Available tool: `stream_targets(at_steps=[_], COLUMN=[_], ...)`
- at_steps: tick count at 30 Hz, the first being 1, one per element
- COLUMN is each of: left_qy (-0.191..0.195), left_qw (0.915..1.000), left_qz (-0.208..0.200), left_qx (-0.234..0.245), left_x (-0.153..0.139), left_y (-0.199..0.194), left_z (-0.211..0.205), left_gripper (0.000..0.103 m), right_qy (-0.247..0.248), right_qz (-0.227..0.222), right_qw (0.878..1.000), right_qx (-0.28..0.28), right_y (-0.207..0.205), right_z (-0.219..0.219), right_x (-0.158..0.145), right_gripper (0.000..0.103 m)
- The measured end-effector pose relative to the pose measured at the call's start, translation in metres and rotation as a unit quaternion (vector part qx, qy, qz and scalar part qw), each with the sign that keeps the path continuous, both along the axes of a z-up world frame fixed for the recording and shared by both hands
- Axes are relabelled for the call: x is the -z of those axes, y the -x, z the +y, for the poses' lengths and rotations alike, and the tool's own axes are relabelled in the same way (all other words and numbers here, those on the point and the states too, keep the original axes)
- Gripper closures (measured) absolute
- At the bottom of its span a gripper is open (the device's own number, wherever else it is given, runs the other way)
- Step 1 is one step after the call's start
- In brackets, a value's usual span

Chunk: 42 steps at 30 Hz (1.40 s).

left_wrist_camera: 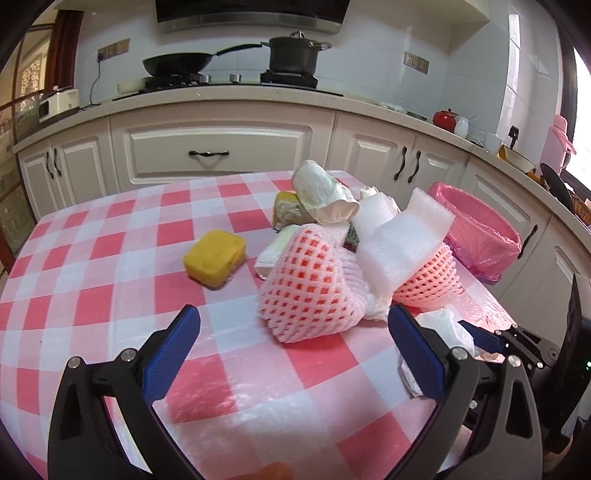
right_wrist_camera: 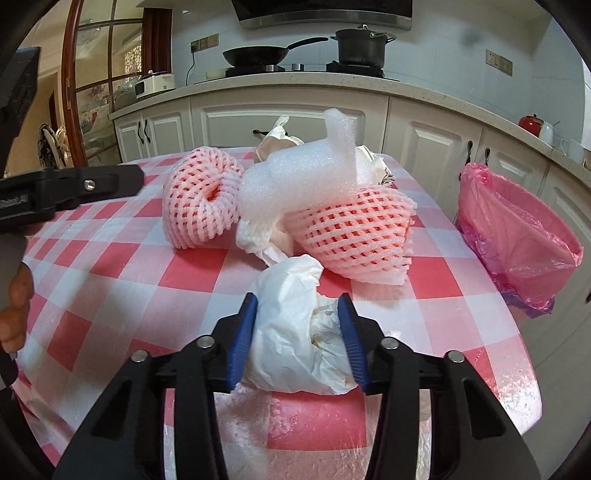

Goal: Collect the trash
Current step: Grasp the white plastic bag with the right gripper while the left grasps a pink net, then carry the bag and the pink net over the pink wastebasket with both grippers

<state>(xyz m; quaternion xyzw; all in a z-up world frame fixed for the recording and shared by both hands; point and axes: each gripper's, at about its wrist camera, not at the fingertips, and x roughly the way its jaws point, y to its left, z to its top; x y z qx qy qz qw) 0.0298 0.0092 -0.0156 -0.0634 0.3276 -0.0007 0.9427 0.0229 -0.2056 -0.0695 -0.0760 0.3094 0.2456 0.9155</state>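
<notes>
Trash pile on checked table (right_wrist_camera: pixel 110 266), pink-lined bin (right_wrist_camera: pixel 524 236) at its right edge.
R gripper (right_wrist_camera: pixel 301 332) clamped on crumpled white paper (right_wrist_camera: pixel 295 332), near pile; L gripper (left_wrist_camera: pixel 291 328) spread apart, empty, just short of foam net (left_wrist_camera: pixel 306 280).

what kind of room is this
A home kitchen, most likely. A gas stove with a wok and a black pot sits on the counter, white cabinets run below, and a range hood hangs above.
</notes>
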Motion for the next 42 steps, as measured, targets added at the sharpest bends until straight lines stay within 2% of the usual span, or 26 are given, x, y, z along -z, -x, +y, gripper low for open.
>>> stream_targets(at_steps=[7, 9, 15, 17, 18, 20, 21, 23, 32, 42], left_qy=[0.003, 0.009, 0.012, 0.012, 0.014, 0.011, 0.012, 0.008, -0.013, -0.005], left_qw=[0.9996, 0.9992, 0.9983, 0.9973, 0.9971, 0.9961, 0.9959, 0.9953, 0.9938, 0.9940], left_qz=[0.028, 0.039, 0.057, 0.071, 0.074, 0.087, 0.089, 0.095, 0.097, 0.083], left_qx=[0.003, 0.000, -0.009, -0.015, -0.014, -0.015, -0.015, -0.020, -0.053, -0.071], left_x=[0.008, 0.011, 0.014, 0.019, 0.021, 0.027, 0.029, 0.032, 0.027, 0.015], left_y=[-0.030, -0.040, -0.059, -0.064, -0.065, -0.068, -0.068, -0.068, -0.050, -0.037], left_z=[-0.009, -0.009, -0.011, -0.010, -0.009, -0.009, -0.008, -0.007, 0.009, 0.023], left_gripper=[0.006, 0.011, 0.015, 0.029, 0.032, 0.047, 0.051, 0.066, 0.073, 0.073], right_qy=[-0.015, -0.022, -0.037, -0.040, -0.042, -0.044, -0.045, -0.047, -0.051, -0.057], right_qz=[0.008, 0.012, 0.019, 0.018, 0.019, 0.018, 0.019, 0.020, 0.022, 0.014], right_qw=[0.999, 0.999, 0.997, 0.997, 0.997, 0.997, 0.997, 0.996, 0.994, 0.993], right_qx=[0.029, 0.038, 0.058, 0.061, 0.062, 0.064, 0.066, 0.071, 0.090, 0.107], right_y=[-0.013, -0.017, -0.028, -0.028, -0.029, -0.030, -0.032, -0.035, -0.046, -0.052], right_z=[-0.023, -0.031, -0.053, -0.056, -0.058, -0.061, -0.062, -0.065, -0.079, -0.093], right_x=[-0.002, -0.003, -0.005, -0.005, -0.006, -0.006, -0.006, -0.006, -0.006, -0.012], right_gripper=[0.063, 0.064, 0.064, 0.064, 0.064, 0.064, 0.064, 0.064, 0.064, 0.064])
